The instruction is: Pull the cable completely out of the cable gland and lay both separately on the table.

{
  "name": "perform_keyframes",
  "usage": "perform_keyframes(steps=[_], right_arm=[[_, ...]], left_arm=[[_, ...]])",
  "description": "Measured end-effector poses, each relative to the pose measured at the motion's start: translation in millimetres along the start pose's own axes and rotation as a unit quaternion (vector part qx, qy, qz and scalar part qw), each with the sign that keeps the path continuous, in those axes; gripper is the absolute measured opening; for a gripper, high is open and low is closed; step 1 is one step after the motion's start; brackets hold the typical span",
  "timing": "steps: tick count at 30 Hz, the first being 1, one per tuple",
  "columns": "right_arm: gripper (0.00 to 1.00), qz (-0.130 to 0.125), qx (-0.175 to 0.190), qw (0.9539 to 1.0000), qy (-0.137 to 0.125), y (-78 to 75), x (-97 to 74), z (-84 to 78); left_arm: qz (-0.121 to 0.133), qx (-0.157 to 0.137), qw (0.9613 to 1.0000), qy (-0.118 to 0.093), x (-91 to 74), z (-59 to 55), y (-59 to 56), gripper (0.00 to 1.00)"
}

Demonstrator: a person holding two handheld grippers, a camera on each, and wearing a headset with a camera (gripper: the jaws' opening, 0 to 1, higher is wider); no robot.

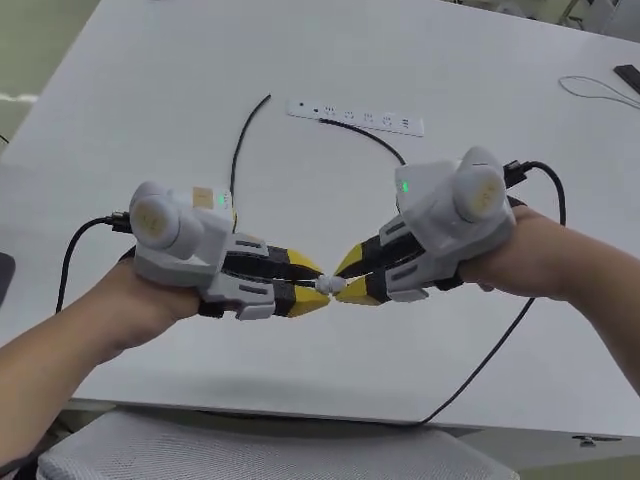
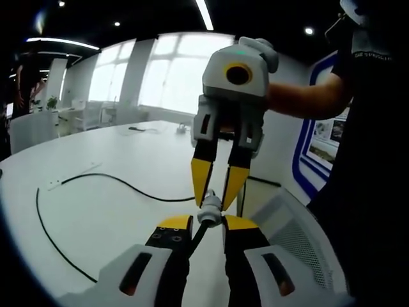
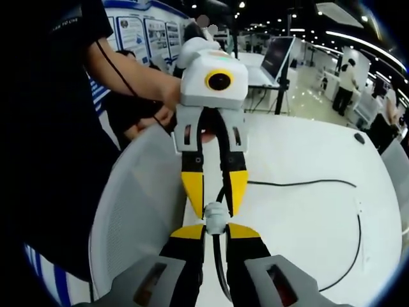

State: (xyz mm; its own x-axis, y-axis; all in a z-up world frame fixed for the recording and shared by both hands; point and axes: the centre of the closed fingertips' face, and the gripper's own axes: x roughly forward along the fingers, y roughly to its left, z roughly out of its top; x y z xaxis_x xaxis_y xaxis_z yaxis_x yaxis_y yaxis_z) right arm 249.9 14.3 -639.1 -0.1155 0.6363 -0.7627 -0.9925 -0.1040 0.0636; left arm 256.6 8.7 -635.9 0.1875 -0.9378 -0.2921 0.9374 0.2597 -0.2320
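A small white cable gland (image 1: 330,285) hangs above the white table (image 1: 420,60), pinched between both grippers, which meet tip to tip. My left gripper (image 1: 318,285) comes in from the left and is shut on one end of the gland (image 2: 209,211). My right gripper (image 1: 343,285) comes from the right, shut on the other end of the gland (image 3: 216,219). The thin black cable (image 2: 197,238) runs back between the left jaws. A black stretch of cable (image 3: 221,262) also runs back between the right jaws. More cable (image 1: 237,150) lies curved on the table behind the left gripper.
A white power strip (image 1: 355,118) lies on the far side of the table with a black cord (image 1: 375,140) running toward the right gripper. A light mesh chair back (image 1: 250,450) stands below the table's near edge. A thin white wire (image 1: 595,92) lies far right.
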Motion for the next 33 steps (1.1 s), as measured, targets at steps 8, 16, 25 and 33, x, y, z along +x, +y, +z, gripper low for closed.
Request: perform_keyframes(steps=[8,16,25,33], right_arm=[[0.07,-0.007,-0.016,0.9997,-0.016,0.3,3.2,-2.8],[0.08,-0.03,-0.026,0.9987,-0.033,-1.9,3.8,-1.2],[0.11,-0.012,0.073,0.9934,-0.087,-4.6,-5.0,-1.5],[0.17,0.049,0.195,0.968,-0.15,-5.6,-16.1,4.2]], left_arm=[[0.007,0.012,0.9999,0.009,2.0,-2.9,-1.3,0.16],[0.01,0.001,0.9997,0.021,0.9,-2.9,1.1,0.15],[0.007,0.003,0.9999,0.014,0.7,5.5,-1.6,0.14],[0.014,0.02,0.9994,0.024,-1.2,6.4,-0.5,0.14]])
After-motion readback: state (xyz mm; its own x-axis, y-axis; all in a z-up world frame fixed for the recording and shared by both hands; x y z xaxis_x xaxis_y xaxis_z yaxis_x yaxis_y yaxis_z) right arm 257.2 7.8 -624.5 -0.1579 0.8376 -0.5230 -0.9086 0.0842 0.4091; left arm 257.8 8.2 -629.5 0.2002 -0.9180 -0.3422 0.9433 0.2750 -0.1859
